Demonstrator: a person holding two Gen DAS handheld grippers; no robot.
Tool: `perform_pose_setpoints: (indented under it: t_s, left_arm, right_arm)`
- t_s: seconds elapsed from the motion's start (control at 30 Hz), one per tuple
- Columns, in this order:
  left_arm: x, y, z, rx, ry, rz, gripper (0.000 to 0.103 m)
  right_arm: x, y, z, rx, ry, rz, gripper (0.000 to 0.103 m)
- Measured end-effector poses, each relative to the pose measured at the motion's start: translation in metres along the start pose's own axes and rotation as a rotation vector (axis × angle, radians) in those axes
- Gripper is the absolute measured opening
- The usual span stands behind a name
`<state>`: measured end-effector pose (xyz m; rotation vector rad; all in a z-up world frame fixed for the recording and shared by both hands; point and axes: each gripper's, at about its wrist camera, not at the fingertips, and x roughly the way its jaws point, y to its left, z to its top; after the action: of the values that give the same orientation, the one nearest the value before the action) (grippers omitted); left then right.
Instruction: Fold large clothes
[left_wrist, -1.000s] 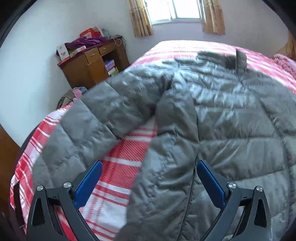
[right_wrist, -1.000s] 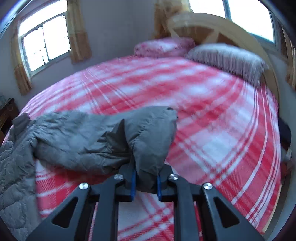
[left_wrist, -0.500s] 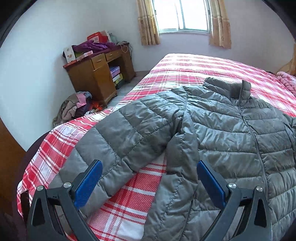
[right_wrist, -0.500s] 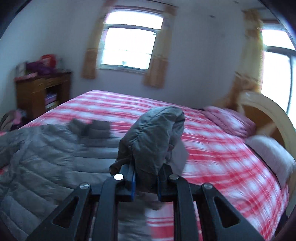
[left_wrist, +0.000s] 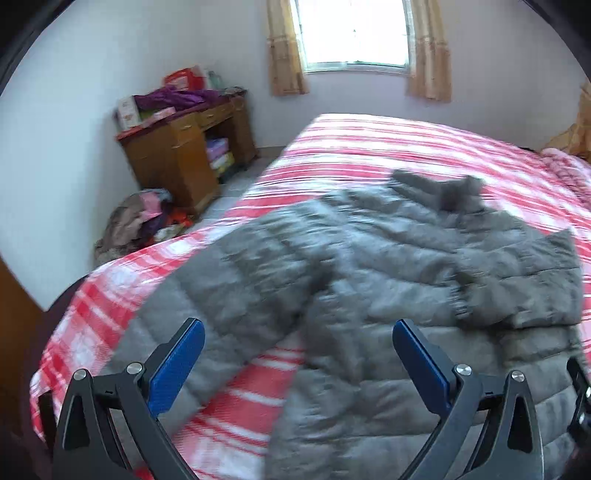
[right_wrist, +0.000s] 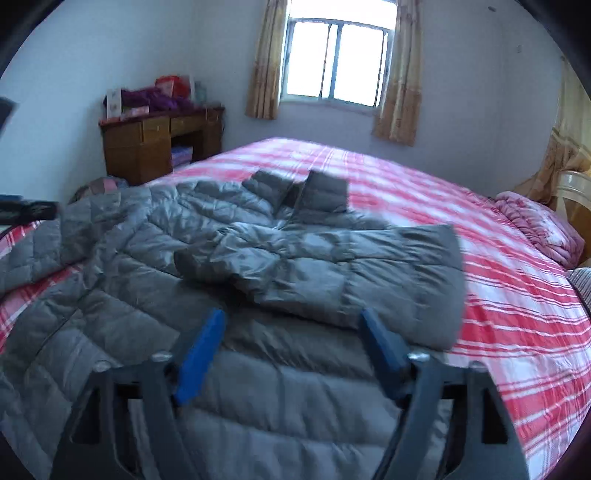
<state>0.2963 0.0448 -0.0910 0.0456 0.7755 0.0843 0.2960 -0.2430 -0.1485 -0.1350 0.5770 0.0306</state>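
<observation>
Right gripper (right_wrist: 291, 350) just sprung wide, nothing between the blue pads, hanging over the grey puffer jacket (right_wrist: 155, 295). Released right sleeve (right_wrist: 332, 280) now draped across the chest, cuff toward the middle. Left gripper (left_wrist: 299, 369) equally wide and empty above the other side. Left sleeve (left_wrist: 207, 317) stretched out over the red plaid bed (right_wrist: 498, 295), not yet folded. Roughly one fold in; probably second sleeve, then the body halving, left to do.

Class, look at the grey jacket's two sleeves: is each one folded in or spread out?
One folded, one spread. The right sleeve lies across the jacket chest; the left sleeve stretches out over the bed.
</observation>
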Motion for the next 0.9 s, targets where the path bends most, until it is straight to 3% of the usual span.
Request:
perform_pose_setpoints:
  t_s: [0.1, 0.2, 0.4, 0.43, 0.47, 0.5, 0.53, 0.57, 0.7, 0.9]
  left_arm:
    - [0.007, -0.040, 0.011, 0.033, 0.027, -0.074, 0.102]
    - [0.025, -0.082, 0.022, 0.063, 0.057, -0.118, 0.102]
    - [0.084, -0.147, 0.025, 0.144, 0.124, -0.117, 0.102]
    - [0.096, -0.156, 0.022, 0.151, 0.144, -0.123, 0.095]
    - [0.103, -0.163, 0.019, 0.163, 0.157, -0.132, 0.075]
    - [0.110, -0.169, 0.016, 0.180, 0.178, -0.133, 0.063]
    - [0.113, -0.172, 0.014, 0.184, 0.184, -0.140, 0.039]
    - [0.113, -0.175, 0.012, 0.188, 0.178, -0.156, 0.026]
    - [0.091, -0.170, 0.007, 0.219, 0.110, -0.150, 0.021]
    - [0.058, -0.127, -0.001, 0.209, 0.037, -0.126, 0.020]
  right_arm:
    - [-0.013, -0.027, -0.011, 0.052, -0.014, -0.055, 0.090]
    - [-0.008, -0.059, -0.025, 0.079, 0.030, -0.171, 0.090]
    - [0.004, -0.103, -0.055, 0.183, 0.094, -0.214, 0.090]
    - [0.004, -0.106, -0.058, 0.190, 0.101, -0.213, 0.090]
    - [0.006, -0.110, -0.062, 0.199, 0.112, -0.211, 0.090]
    - [0.007, -0.114, -0.066, 0.212, 0.127, -0.203, 0.090]
    - [0.010, -0.118, -0.068, 0.233, 0.141, -0.195, 0.090]
    - [0.008, -0.123, -0.071, 0.248, 0.147, -0.193, 0.090]
    - [0.015, -0.137, -0.081, 0.321, 0.177, -0.170, 0.091]
    - [0.015, -0.137, -0.084, 0.329, 0.185, -0.166, 0.092]
